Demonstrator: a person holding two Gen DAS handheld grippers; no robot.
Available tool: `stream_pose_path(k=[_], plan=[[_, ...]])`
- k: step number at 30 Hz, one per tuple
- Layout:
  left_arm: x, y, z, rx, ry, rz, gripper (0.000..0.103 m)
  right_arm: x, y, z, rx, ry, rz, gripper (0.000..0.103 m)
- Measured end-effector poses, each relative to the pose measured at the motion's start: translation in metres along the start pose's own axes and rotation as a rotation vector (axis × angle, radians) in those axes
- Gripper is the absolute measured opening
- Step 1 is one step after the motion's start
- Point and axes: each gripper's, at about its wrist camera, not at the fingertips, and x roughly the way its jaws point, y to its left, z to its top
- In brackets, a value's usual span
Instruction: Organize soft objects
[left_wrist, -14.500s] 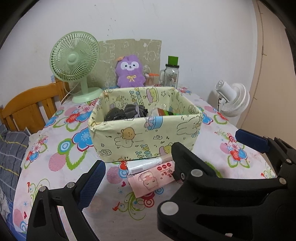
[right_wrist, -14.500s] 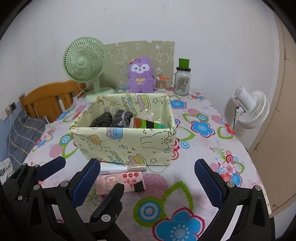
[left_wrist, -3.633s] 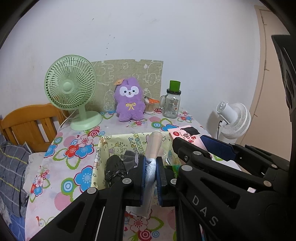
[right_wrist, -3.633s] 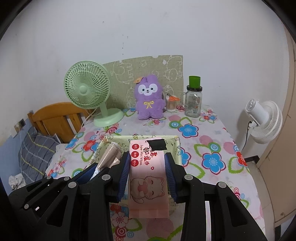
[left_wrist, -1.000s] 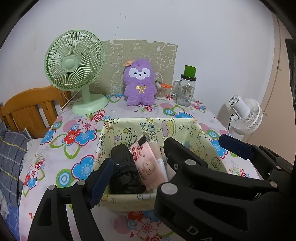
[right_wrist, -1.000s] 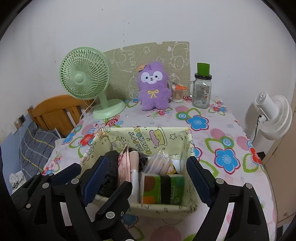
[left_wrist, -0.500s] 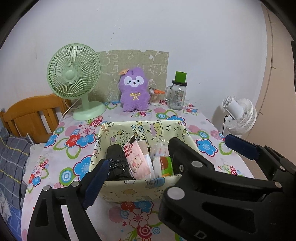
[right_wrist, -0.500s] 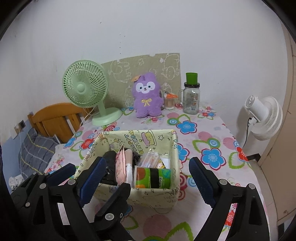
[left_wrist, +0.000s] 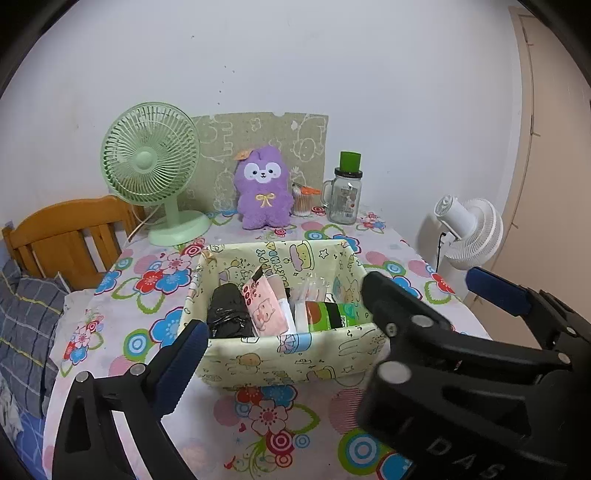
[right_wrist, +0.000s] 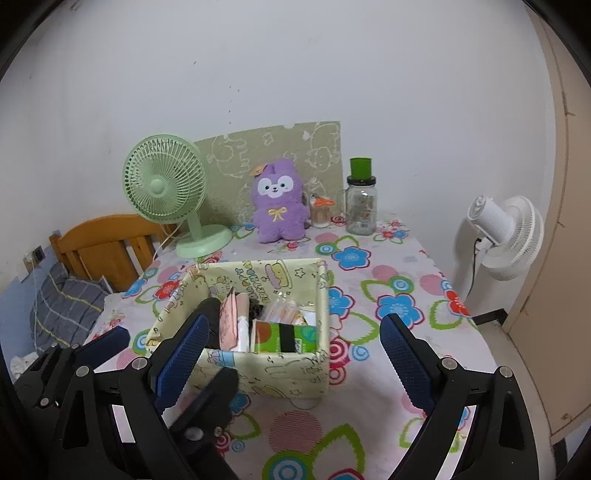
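A pale yellow fabric bin (left_wrist: 288, 354) (right_wrist: 280, 373) with cartoon prints stands mid-table. Inside it stand a pink wipes pack (left_wrist: 264, 312) (right_wrist: 228, 325), a white roll beside it (left_wrist: 284, 306), a black bundle (left_wrist: 227, 314), clear packets (left_wrist: 308, 291) and a green tissue pack (left_wrist: 328, 315) (right_wrist: 286, 338). My left gripper (left_wrist: 280, 354) is open and empty in front of the bin. My right gripper (right_wrist: 291, 354) is open and empty, also held back from the bin's front.
A green desk fan (left_wrist: 151, 166), a purple plush (left_wrist: 263, 188), a cotton swab cup (left_wrist: 303, 201) and a glass jar with green lid (left_wrist: 345, 192) line the wall. A wooden chair (left_wrist: 62, 232) stands left, a white fan (left_wrist: 469, 232) right of the floral table.
Both grippers released the roll and the pink wipes pack into the bin and opened. Over the last second both have drawn back and up from the bin.
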Motion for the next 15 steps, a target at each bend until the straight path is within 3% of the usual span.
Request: stream_pose_path(k=[4,15], plan=[[-0.010,0.001,-0.005,-0.010,-0.019,0.006,0.102,-0.014,-0.006,-0.006,0.012,-0.014,-0.038,0.098],[-0.037,0.000,-0.021,-0.018,-0.055,0.020,0.103,-0.045,-0.016,-0.019,0.000,-0.058,-0.045,0.100]])
